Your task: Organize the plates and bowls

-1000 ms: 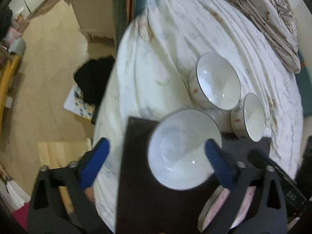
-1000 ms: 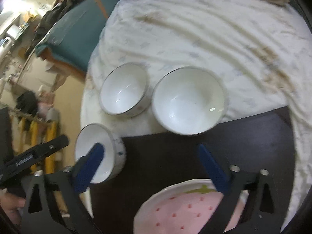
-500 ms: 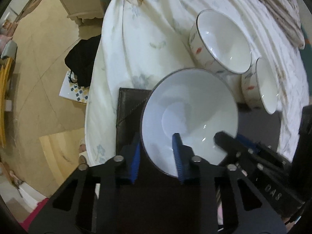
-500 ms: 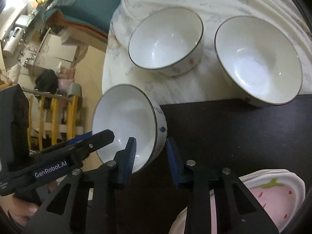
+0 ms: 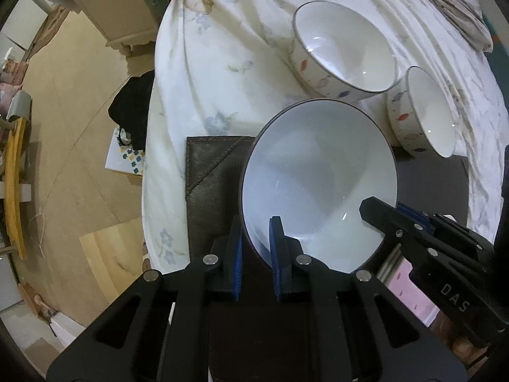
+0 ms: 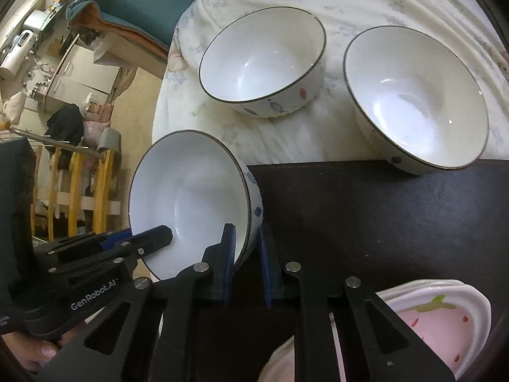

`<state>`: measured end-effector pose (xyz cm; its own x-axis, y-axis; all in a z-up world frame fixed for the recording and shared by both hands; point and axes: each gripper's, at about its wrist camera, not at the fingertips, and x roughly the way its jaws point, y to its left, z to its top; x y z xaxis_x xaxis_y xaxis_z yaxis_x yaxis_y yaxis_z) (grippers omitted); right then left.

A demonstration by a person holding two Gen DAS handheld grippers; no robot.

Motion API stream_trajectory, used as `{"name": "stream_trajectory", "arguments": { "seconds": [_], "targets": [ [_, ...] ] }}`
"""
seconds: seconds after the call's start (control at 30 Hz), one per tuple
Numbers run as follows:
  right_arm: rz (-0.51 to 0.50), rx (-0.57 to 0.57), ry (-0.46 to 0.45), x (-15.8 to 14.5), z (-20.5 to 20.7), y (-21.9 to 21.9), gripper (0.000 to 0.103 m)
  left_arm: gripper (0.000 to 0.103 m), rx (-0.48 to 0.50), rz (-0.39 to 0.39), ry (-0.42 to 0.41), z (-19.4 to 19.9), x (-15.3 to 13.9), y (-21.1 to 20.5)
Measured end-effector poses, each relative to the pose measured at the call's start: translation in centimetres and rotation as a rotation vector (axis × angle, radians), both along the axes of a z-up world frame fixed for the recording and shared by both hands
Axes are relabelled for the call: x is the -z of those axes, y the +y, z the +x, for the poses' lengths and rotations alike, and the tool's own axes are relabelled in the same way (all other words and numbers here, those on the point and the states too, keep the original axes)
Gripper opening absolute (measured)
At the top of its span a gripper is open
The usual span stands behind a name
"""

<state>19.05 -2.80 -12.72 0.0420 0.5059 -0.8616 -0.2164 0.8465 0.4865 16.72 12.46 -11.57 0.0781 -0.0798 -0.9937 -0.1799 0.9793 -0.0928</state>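
left gripper [image 5: 256, 248] jaws pinch tilted bowl [image 5: 318, 187] rim | right gripper [image 6: 245, 254] jaws pinch same bowl's rim

Ahead of the tongs spreads a white floral bedsheet [image 5: 222, 63], with a dark leather mat [image 5: 210, 172] lying on it right beneath them. Off to their left, on the wooden floor [image 5: 73, 121], sit a black garment [image 5: 133, 108], a cream cabinet [image 5: 117, 6] and yellow wooden rails [image 6: 76, 191]. A teal cushion [image 6: 149, 3] lies far ahead, left.

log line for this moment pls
left gripper shut on white dark-rimmed ceramic bowl | right gripper shut on same bowl | bowl tilted above dark leather mat
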Motion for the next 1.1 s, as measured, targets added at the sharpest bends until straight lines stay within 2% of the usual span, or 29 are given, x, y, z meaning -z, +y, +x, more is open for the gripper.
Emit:
{"name": "stream_trajectory", "arguments": {
  "seconds": [0.33, 0.43, 0.5, 0.83, 0.93, 1.1],
  "targets": [
    [0.034, 0.043, -0.079, -3.7, -0.7, -2.9, 0.015, 0.013, 0.028, -0.006, -0.116, -1.4, -3.9, -2.3],
    [0.017, 0.051, -0.101, -4.5, -1.2, -3.4, 0.013, 0.013, 0.033, 0.006, -0.153, -1.8, -5.0, -2.9],
    [0.014, 0.050, -0.115, -5.1, -1.6, -3.7, 0.012, 0.013, 0.025, -0.015, -0.170, -2.0, -5.6, -2.9],
    [0.023, 0.094, -0.153, -8.1, -3.6, -8.2, 0.012, 0.013, 0.128, -0.052, -0.213, -4.2, -7.5, -7.7],
    [0.008, 0.106, -0.156, -8.8, -4.6, -9.5, 0.012, 0.013, 0.172, -0.031, -0.225, -5.1, -7.7, -9.6],
    [-0.023, 0.114, -0.162, -9.3, -6.4, -11.8, 0.012, 0.013, 0.220, -0.063, -0.210, -6.4, -7.2, -12.0]
  ]
}}
